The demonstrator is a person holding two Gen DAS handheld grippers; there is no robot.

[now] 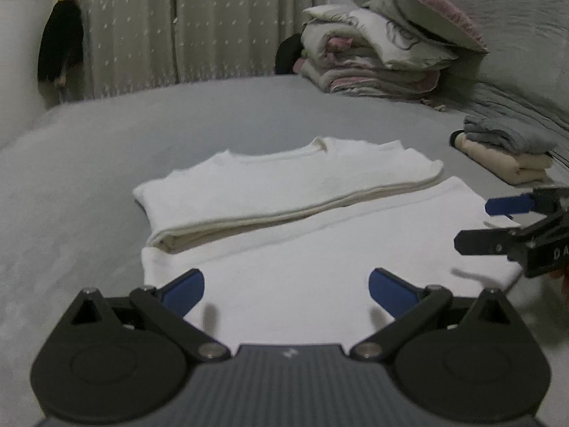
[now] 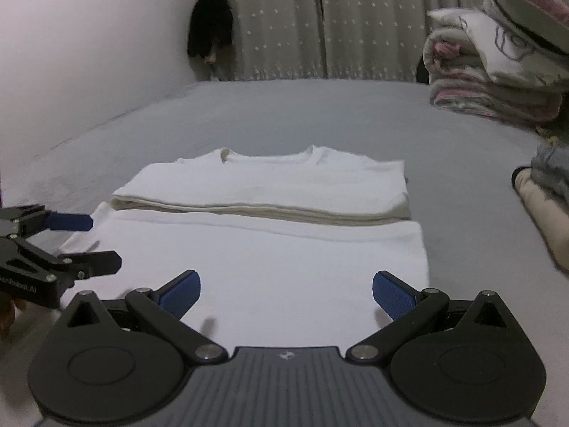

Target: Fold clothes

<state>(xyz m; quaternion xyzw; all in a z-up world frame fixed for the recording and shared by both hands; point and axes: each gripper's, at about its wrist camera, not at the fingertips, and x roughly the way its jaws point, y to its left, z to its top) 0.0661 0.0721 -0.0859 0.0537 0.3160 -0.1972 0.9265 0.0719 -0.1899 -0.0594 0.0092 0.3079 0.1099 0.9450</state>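
Left wrist view: shirt [image 1: 284, 220] frame centre on bed [image 1: 89, 178], collar half doubled back | step: mid-fold | left gripper [image 1: 286, 284] and right gripper [image 2: 286, 286] spread wide, empty | next: likely pinch near hem corners, fold up | count: 1 shirt, 2 grippers, 1 folded pile [image 1: 512, 153] at right.

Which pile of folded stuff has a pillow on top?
The big blanket pile far back on the bed. A pillow lies on it; the small grey-and-cream clothes pile has none.

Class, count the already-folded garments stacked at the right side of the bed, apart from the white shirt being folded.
2: a grey garment on top, a cream garment beneath it. More may be hidden past the frame edge.
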